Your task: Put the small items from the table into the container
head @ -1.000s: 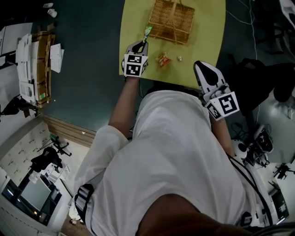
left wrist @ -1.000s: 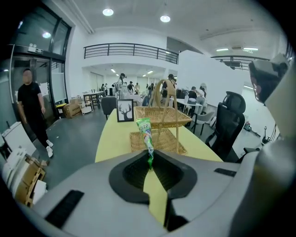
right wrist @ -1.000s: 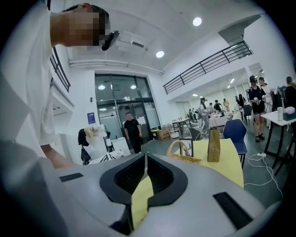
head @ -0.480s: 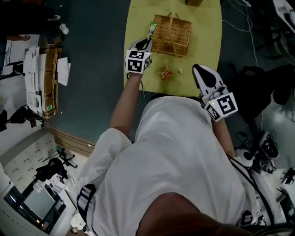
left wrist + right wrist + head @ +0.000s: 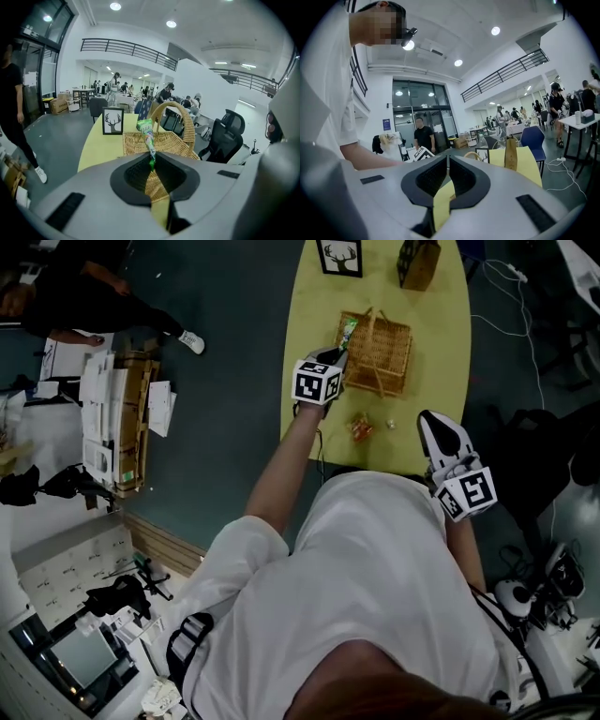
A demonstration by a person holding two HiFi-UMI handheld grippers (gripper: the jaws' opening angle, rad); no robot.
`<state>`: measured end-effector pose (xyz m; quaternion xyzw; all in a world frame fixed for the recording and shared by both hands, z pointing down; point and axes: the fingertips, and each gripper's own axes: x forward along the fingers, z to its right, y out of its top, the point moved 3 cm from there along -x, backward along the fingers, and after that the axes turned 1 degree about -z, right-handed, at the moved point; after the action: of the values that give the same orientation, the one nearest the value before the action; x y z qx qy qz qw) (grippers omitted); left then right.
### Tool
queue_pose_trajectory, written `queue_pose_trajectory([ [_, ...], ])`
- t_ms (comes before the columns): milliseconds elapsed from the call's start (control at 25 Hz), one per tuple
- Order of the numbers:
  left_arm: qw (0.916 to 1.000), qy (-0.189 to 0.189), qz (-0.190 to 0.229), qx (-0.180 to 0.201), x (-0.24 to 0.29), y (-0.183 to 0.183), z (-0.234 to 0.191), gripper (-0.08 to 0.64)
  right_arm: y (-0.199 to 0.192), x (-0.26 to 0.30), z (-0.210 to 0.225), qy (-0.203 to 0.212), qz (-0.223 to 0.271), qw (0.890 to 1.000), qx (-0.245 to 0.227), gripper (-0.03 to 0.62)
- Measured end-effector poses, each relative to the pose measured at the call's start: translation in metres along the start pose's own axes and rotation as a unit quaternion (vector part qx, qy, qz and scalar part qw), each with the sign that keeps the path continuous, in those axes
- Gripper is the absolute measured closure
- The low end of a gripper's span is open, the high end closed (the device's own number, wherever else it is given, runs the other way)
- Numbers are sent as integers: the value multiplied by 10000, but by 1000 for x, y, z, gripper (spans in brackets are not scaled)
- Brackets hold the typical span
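My left gripper [image 5: 339, 350] is shut on a small green sachet [image 5: 348, 331] and holds it by one end at the left rim of the wicker basket [image 5: 384, 354]. In the left gripper view the sachet [image 5: 146, 133] sticks up from the tips of that gripper [image 5: 152, 161], with the basket [image 5: 164, 143] and its arched handle right behind. An orange-wrapped sweet [image 5: 360, 427] and a small white item [image 5: 391, 424] lie on the yellow table [image 5: 309, 381] near its front edge. My right gripper [image 5: 439, 430] hangs shut and empty at the table's near right edge; its jaws [image 5: 447, 164] show nothing between them.
A framed deer picture [image 5: 340, 256] and a brown paper bag [image 5: 419, 262] stand at the far end of the table. A person in black [image 5: 66, 306] is on the dark floor to the left, beside a stack of papers on a wooden rack [image 5: 122, 418]. A black office chair [image 5: 225, 136] stands right of the table.
My left gripper has carried the green sachet forward and up to the basket's left rim. The head view has shifted, showing the table's far end. The right gripper has barely moved.
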<state>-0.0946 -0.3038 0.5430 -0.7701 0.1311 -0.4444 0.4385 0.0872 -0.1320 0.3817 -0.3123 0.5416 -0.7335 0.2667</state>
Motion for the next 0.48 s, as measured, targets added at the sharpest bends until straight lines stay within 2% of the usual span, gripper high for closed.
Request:
queue_pose_trajectory([
  [240, 9997, -137, -140, -111, 5, -4, -2, 523, 6, 3, -3, -24, 5, 10000, 31, 575],
  [400, 9999, -107, -18, -103, 8, -2, -9, 520, 7, 7, -4, 59, 47, 10000, -32, 575],
  [480, 9999, -70, 73, -98, 6, -1, -8, 490, 8, 3, -4, 69, 35, 10000, -43, 575],
])
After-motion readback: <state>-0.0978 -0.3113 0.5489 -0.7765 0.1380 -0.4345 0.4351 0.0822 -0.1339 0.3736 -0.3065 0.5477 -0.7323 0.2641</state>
